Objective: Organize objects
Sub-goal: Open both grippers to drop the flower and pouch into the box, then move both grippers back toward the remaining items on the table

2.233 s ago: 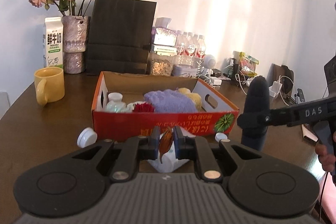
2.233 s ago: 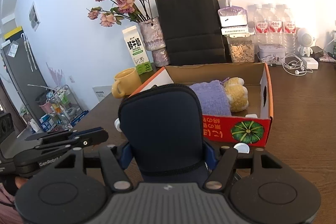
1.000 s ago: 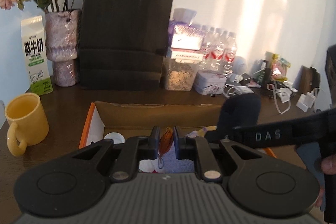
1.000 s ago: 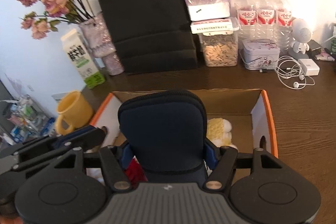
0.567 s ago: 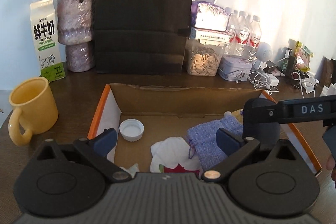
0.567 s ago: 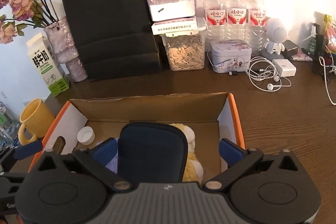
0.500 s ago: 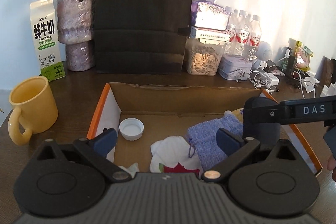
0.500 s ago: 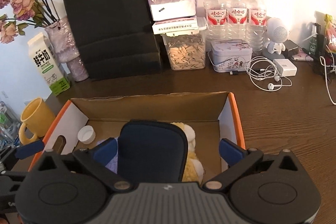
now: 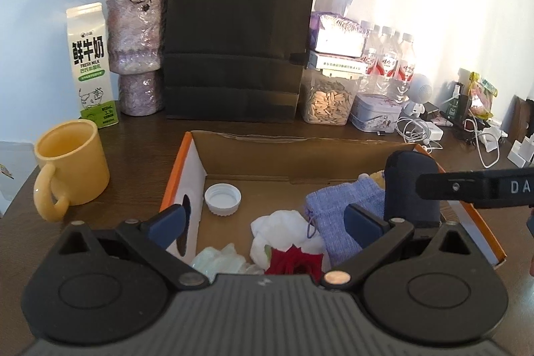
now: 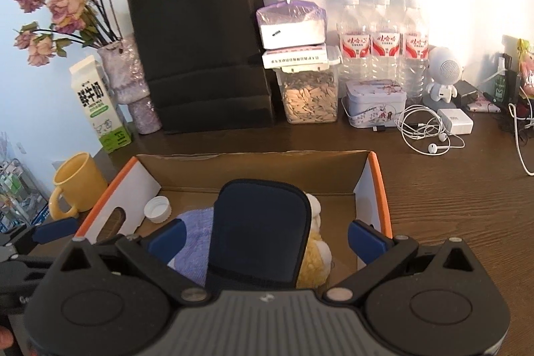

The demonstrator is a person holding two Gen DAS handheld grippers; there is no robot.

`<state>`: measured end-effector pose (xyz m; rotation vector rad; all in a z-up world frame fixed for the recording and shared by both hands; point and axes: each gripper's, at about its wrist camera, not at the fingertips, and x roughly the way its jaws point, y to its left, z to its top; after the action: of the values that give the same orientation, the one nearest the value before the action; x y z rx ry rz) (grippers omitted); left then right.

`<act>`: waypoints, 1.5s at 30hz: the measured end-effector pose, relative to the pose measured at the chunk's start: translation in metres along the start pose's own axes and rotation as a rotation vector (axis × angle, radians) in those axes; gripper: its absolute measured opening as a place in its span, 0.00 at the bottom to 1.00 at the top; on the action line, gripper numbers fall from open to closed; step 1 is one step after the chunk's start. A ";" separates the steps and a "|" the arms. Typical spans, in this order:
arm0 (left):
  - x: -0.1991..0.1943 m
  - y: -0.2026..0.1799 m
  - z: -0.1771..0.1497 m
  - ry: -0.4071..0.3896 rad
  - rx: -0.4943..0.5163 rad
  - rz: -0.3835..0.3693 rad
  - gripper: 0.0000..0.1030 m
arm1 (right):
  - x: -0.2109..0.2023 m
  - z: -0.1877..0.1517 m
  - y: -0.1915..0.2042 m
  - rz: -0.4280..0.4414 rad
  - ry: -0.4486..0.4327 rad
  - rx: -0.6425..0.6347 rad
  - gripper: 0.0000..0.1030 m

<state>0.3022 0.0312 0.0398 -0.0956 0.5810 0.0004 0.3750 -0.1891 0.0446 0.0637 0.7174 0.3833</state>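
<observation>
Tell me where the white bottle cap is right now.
The white bottle cap lies open side up on the floor of the cardboard box, in its far left corner in both wrist views, near the handle cutout and left of the purple pouch.

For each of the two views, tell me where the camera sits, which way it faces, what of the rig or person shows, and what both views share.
Left wrist view: sits on the left tool, looks forward and down into the cardboard box; its own open fingers show, and the right tool's finger crosses at right.
Right wrist view: sits on the right tool, looks down into the box's right half over the dark blue pouch; its open fingers show, the left tool at lower left.
Shared: box, pouch, white cap, yellow mug, black bag.
</observation>
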 end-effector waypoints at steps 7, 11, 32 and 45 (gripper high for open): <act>-0.027 0.003 -0.014 -0.033 0.003 -0.009 1.00 | -0.027 -0.023 0.001 0.014 -0.030 -0.034 1.00; -0.042 0.003 -0.024 -0.047 0.014 -0.017 1.00 | -0.044 -0.040 0.003 0.023 -0.041 -0.066 1.00; -0.112 0.016 -0.113 -0.030 -0.012 -0.015 1.00 | -0.102 -0.150 0.003 0.079 -0.030 -0.113 1.00; -0.135 0.020 -0.142 -0.040 -0.069 0.006 1.00 | -0.119 -0.200 -0.002 0.056 -0.054 -0.042 1.00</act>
<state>0.1108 0.0420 -0.0065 -0.1606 0.5412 0.0278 0.1631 -0.2491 -0.0317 0.0544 0.6547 0.4485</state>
